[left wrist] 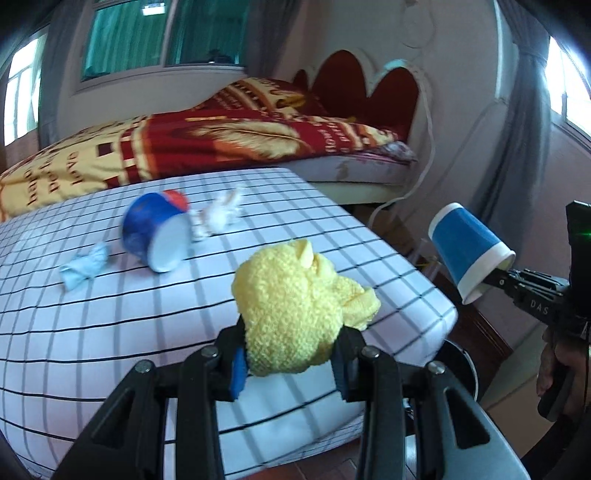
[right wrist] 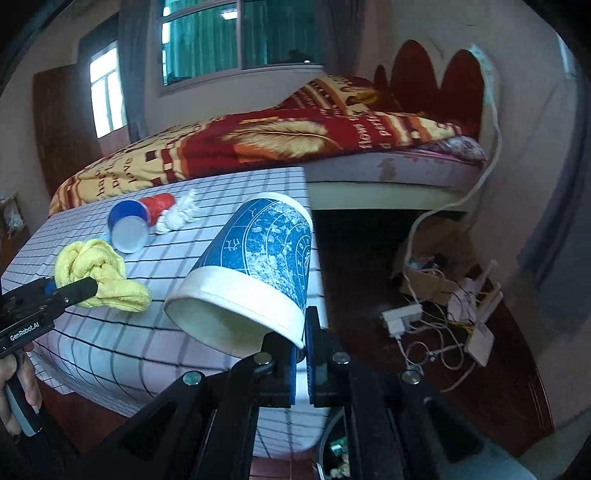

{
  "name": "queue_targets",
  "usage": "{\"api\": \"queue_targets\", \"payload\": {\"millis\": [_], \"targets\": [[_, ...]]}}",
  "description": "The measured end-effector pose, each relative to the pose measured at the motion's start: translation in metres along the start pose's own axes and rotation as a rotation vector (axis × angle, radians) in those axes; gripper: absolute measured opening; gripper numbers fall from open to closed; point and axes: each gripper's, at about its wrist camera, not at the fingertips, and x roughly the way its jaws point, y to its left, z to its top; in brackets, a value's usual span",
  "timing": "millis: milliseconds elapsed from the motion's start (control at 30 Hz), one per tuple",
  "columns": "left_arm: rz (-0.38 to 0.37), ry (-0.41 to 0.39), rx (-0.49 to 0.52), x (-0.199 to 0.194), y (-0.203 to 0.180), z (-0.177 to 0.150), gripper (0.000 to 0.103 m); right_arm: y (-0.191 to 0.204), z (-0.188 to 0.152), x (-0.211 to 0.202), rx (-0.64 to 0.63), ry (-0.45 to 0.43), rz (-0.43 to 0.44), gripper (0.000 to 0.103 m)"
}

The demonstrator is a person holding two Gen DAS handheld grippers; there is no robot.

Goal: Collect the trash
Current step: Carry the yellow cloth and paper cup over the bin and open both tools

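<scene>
Trash is spread over a table [left wrist: 332,229] covered in a white cloth with a dark grid, and some of it is already lifted. A second blue paper cup [left wrist: 155,230] lies on its side on the table, with a red scrap [right wrist: 159,205] and a white crumpled tissue [left wrist: 221,214] just beside it and a pale blue wad [left wrist: 85,267] near its other side. The left tongs [left wrist: 291,363] are clamped on a knotted yellow cloth [left wrist: 291,310] held above the table. The right tongs [right wrist: 304,363] are pressed together on the rim of a blue patterned paper cup [right wrist: 258,266], held tilted off the table's edge. Behind the table stands a bed [right wrist: 388,166] with a red and yellow quilt [left wrist: 207,144] and a scalloped red headboard [right wrist: 436,77]. Cables and cardboard [right wrist: 436,280] litter the dark floor beside the bed, and windows [left wrist: 162,33] with green curtains fill the back wall.
</scene>
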Motion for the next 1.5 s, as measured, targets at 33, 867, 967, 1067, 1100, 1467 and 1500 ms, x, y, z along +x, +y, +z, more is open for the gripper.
{"api": "queue_targets", "payload": {"millis": [33, 867, 967, 1067, 1100, 1467, 1500], "targets": [[-0.012, 0.002, 0.009, 0.001, -0.008, 0.001, 0.038, -0.007, -0.003, -0.003, 0.009, 0.0, -0.009, 0.004], [-0.209, 0.066, 0.163, 0.026, -0.144, -0.014, 0.038, -0.109, -0.069, -0.05, 0.134, 0.054, -0.164, 0.004], [-0.238, 0.088, 0.177, 0.031, -0.16, -0.023, 0.038, -0.124, -0.082, -0.053, 0.158, 0.075, -0.183, 0.004], [-0.263, 0.115, 0.191, 0.037, -0.177, -0.033, 0.038, -0.137, -0.094, -0.055, 0.179, 0.092, -0.198, 0.004], [-0.269, 0.122, 0.195, 0.039, -0.182, -0.036, 0.038, -0.141, -0.098, -0.056, 0.185, 0.097, -0.202, 0.004], [-0.302, 0.199, 0.21, 0.062, -0.213, -0.064, 0.038, -0.163, -0.134, -0.049, 0.206, 0.181, -0.226, 0.004], [-0.305, 0.202, 0.21, 0.065, -0.214, -0.067, 0.038, -0.164, -0.137, -0.047, 0.205, 0.188, -0.227, 0.004]]}}
